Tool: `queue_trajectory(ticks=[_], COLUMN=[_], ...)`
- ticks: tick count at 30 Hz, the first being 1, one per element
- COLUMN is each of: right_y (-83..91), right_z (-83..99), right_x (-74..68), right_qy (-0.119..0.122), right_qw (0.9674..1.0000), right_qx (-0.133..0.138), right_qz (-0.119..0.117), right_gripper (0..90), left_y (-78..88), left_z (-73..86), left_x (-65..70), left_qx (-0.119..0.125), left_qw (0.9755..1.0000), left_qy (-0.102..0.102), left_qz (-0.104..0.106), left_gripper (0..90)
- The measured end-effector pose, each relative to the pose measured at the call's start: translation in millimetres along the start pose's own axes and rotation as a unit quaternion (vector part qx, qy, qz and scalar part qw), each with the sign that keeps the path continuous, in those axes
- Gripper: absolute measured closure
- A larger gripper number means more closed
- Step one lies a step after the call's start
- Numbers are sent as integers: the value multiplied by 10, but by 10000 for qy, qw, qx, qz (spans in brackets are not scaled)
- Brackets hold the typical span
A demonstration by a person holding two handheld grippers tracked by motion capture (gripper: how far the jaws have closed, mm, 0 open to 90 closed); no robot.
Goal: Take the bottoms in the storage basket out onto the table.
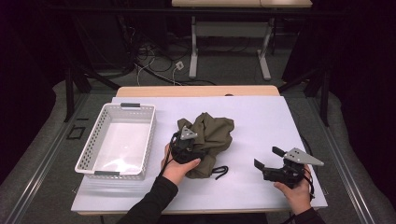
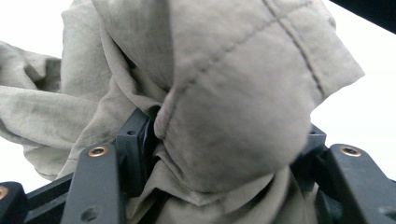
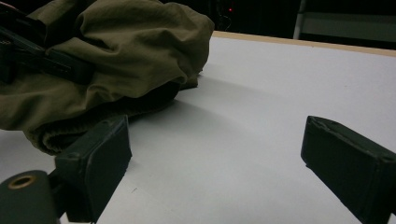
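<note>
The right gripper [image 1: 266,158] rests near the white table's [image 1: 261,116] front right corner, its jaws wide apart with nothing between them. Farther in, at the table's middle, the left gripper [image 1: 183,140] has its jaws partly apart, with a fold of the crumpled olive-green cloth garment [image 1: 212,133] bunched between them.

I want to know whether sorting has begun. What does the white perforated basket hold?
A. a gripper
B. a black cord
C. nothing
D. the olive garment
C: the white basket shows a bare floor, while the olive garment lies bunched on the table beside it.
</note>
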State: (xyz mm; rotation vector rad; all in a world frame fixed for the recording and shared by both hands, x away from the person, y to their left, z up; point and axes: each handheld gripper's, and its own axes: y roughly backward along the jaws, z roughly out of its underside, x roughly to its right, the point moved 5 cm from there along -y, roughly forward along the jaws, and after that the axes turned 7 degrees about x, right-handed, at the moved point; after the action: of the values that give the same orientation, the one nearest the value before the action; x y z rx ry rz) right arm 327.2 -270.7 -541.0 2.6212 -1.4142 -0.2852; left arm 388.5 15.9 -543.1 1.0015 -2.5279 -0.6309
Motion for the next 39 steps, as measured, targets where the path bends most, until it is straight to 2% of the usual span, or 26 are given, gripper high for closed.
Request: queue_trajectory(ticks=[7,12,15,19,21,28,32,39], right_y=[-7,-7,-5,-5,-9,-4,5,8], right_z=[3,5,7,6,7,9,10,13], right_x=[3,3,4,4,6,7,4,6], right_qy=[-10,-15,-15,-11,-4,-11,-21,-22], right_qw=[10000,10000,10000,10000,10000,10000,10000,10000], right_qx=[7,3,-9,-11,-8,-10,-17,-23], right_qz=[1,-2,-4,-6,0,3,11,22], right_gripper=[83,83,83,83,83,83,83,83], left_y=[9,24,24,35,42,51,66,108], left_z=[-5,-20,-24,-29,-36,-56,-76,-109], left_x=[8,-8,-25,-38,-42,-42,-45,-51], left_qx=[15,77,83,89,69,-5,43,63], left_qw=[9999,9999,9999,9996,9994,9990,9987,9983], left_qy=[70,102,126,271,348,432,484,535], left_qz=[74,66,44,40,44,98,145,219], left_gripper=[377,310,237,205,154,78,3,3])
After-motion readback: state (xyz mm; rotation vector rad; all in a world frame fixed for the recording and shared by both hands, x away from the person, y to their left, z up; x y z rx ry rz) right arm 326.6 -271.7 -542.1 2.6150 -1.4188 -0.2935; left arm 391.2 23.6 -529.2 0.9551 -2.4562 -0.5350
